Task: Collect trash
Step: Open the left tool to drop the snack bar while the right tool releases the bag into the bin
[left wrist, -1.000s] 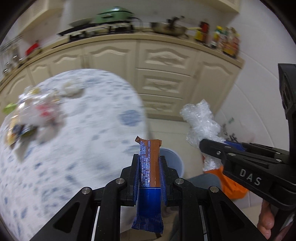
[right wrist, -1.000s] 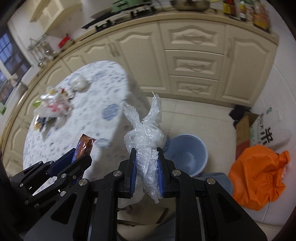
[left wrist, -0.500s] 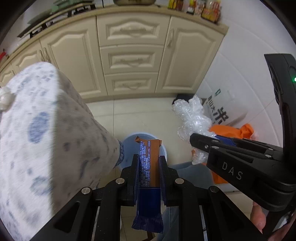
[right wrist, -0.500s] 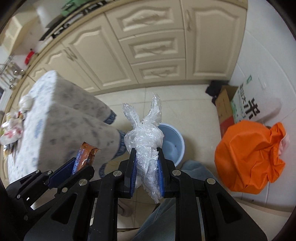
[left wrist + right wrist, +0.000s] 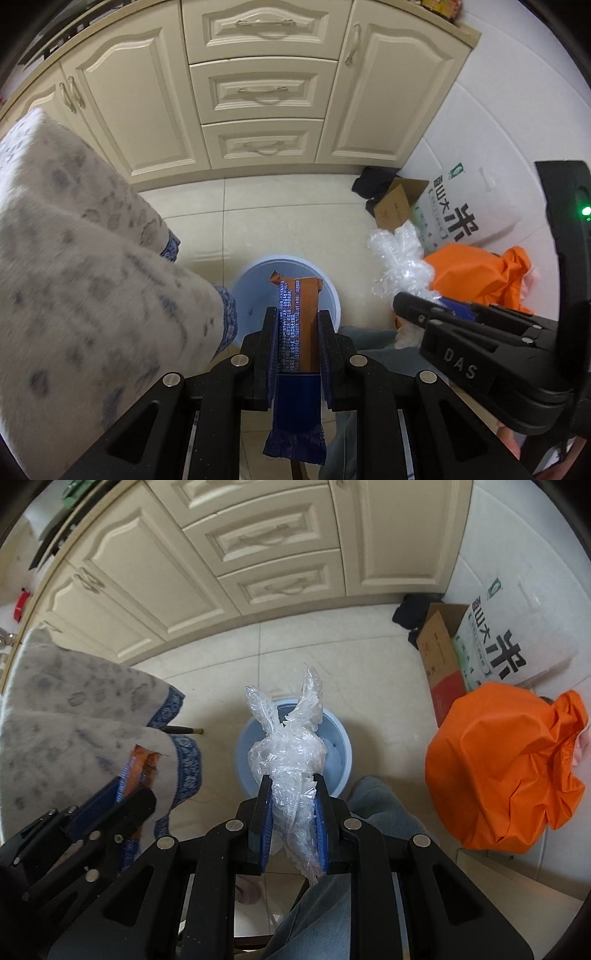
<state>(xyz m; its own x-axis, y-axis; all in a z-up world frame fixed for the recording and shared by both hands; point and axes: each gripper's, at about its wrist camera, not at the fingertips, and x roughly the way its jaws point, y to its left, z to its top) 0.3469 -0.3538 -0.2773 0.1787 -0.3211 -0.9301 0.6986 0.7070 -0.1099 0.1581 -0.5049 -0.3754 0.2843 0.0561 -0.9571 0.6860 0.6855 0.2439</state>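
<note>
My left gripper (image 5: 297, 314) is shut on a blue and orange snack wrapper (image 5: 299, 332), which sticks out past the fingertips and hangs over a light blue bin (image 5: 243, 284) on the floor. My right gripper (image 5: 291, 781) is shut on a crumpled wad of clear plastic wrap (image 5: 288, 753), held above the same blue bin (image 5: 340, 753). The left wrist view shows the right gripper (image 5: 402, 301) with the plastic wrap (image 5: 399, 258) off to the right. In the right wrist view the left gripper (image 5: 131, 788) with its wrapper (image 5: 142, 762) appears at lower left.
A table under a white and blue patterned cloth (image 5: 74, 277) overhangs at the left, close to the bin. Cream cabinets (image 5: 258, 92) line the back. At the right sit an orange bag (image 5: 506, 768), a cardboard box (image 5: 439, 653) and a white sack (image 5: 517, 635). A person's jeans-clad leg (image 5: 380, 812) is below.
Both grippers swung away from the tabletop and sank toward the floor, each keeping its hold. The blue bin moved from the edge of view to right under the held wrapper and plastic wrap.
</note>
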